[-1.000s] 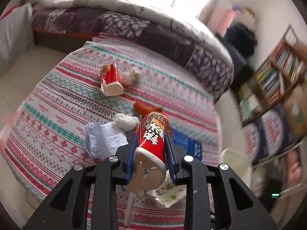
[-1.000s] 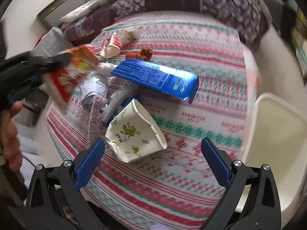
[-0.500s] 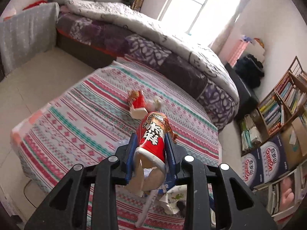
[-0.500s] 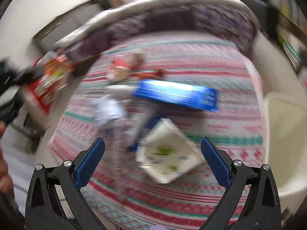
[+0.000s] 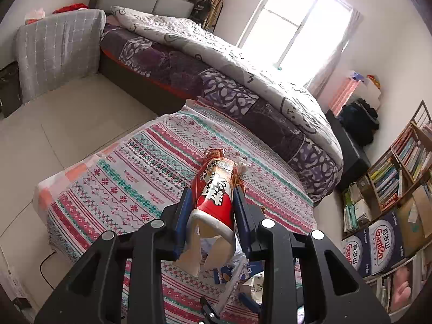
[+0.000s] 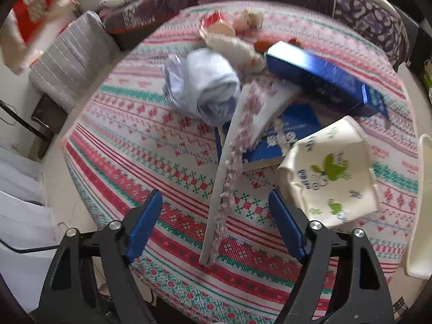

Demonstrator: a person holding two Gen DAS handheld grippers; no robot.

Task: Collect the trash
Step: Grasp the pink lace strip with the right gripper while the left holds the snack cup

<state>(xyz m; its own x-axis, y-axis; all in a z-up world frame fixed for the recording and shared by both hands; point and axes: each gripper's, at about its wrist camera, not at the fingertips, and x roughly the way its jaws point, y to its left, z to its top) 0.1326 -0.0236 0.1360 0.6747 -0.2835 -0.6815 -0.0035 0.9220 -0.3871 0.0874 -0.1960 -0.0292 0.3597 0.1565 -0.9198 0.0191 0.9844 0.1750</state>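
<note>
My left gripper (image 5: 213,202) is shut on a crushed red paper cup (image 5: 214,191) and holds it high above the patterned table (image 5: 140,178); the cup also shows in the right wrist view (image 6: 35,8) at the top left. My right gripper (image 6: 216,218) is open, low over the table, with a long white strip with pink trim (image 6: 232,156) between its jaws. Around it lie a crumpled pale blue bag (image 6: 202,86), a blue box (image 6: 324,78), a flattened white cup with green frogs (image 6: 329,172), a blue packet (image 6: 286,132) and a small red cup (image 6: 216,24).
A white bin (image 6: 421,216) stands at the table's right edge. A bed (image 5: 229,62) runs behind the table, a grey chair (image 5: 54,54) to the left, bookshelves (image 5: 391,175) to the right. Bare floor (image 5: 54,124) lies left of the table.
My left gripper has risen and pulled back with the red cup. My right gripper has moved left and lower, over the white strip, and its jaws have narrowed.
</note>
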